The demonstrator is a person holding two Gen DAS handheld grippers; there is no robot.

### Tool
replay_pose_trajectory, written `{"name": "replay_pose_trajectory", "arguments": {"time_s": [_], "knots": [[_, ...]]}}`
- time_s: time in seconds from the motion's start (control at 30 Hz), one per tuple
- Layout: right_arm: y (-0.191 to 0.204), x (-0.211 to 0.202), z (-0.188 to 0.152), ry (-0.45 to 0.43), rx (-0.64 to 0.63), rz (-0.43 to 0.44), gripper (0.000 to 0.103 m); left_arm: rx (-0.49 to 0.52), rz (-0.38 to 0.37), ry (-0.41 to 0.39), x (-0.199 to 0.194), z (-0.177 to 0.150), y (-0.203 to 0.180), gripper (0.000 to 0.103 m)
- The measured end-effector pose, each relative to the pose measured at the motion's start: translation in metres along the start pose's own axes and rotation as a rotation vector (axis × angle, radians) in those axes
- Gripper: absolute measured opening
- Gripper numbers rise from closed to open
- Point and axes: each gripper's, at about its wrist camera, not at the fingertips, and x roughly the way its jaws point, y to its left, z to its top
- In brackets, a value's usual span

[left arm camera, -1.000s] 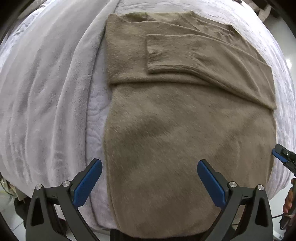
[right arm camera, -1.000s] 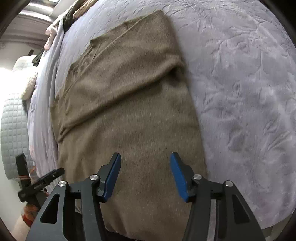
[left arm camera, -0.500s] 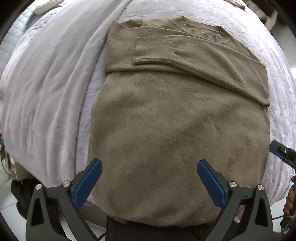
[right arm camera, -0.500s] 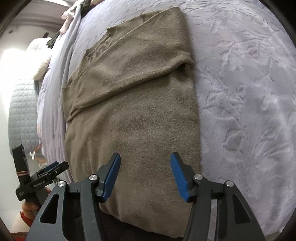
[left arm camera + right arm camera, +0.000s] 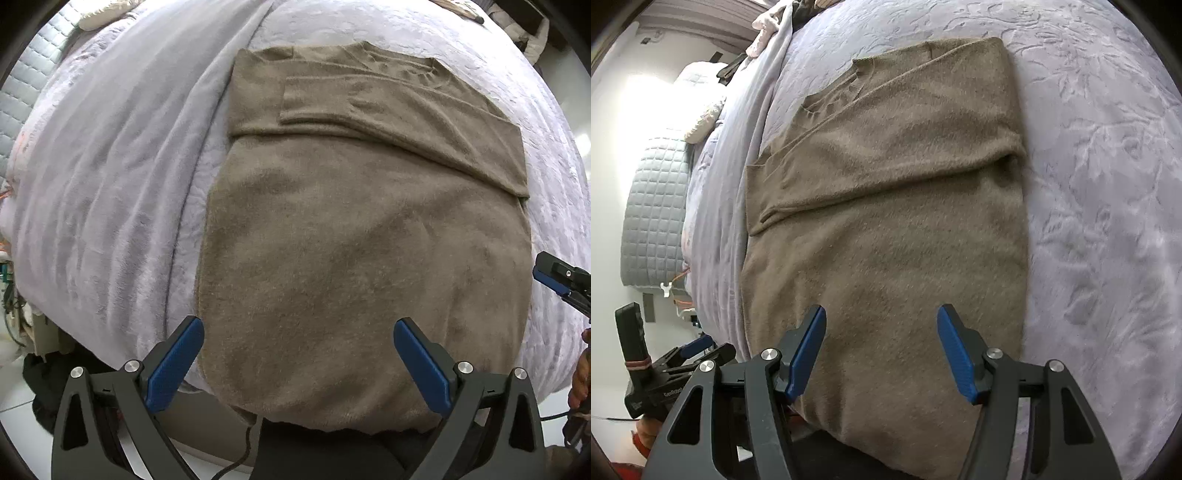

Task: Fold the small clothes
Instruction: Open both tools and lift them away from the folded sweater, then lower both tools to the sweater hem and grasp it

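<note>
Lavender embossed bedding covers the bed (image 5: 1108, 184), with a plush blanket (image 5: 110, 177) bunched along the left. On it lies the brown sweater (image 5: 351, 258), flat, both sleeves folded across the chest at the far end, its hem hanging over the near edge. Left gripper (image 5: 295, 360) and right gripper (image 5: 882, 349) hover above the hem, fingers spread and empty. Sleeves look done; next is probably pinching both hem corners and carrying them toward the collar.

A pale lilac embossed bedspread (image 5: 1100, 155) covers the bed. A plush lavender blanket (image 5: 110, 177) lies rumpled along one side. A grey quilted headboard (image 5: 653, 206) stands beyond.
</note>
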Motion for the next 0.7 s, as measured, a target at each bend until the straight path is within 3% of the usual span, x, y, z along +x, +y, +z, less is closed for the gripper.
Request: {"name": "replay_pose_trajectory", "arguments": {"time_s": [0.07, 0.3, 0.6, 0.7], "knots": [[0.002, 0.0, -0.009, -0.007, 0.009, -0.019, 0.066, 0.019, -0.037, 0.01, 0.008, -0.003, 0.007, 0.103], [0.009, 0.003, -0.054, -0.018, 0.065, -0.078, 0.066, 0.072, -0.044, 0.012, 0.021, -0.029, 0.028, 0.103], [0.013, 0.003, -0.11, -0.056, 0.145, -0.089, 0.066, 0.12, -0.061, -0.003, 0.026, -0.056, 0.049, 0.103], [0.007, 0.003, -0.125, -0.048, 0.146, -0.088, 0.07, 0.104, -0.145, -0.014, 0.029, -0.063, 0.063, 0.103]]}}
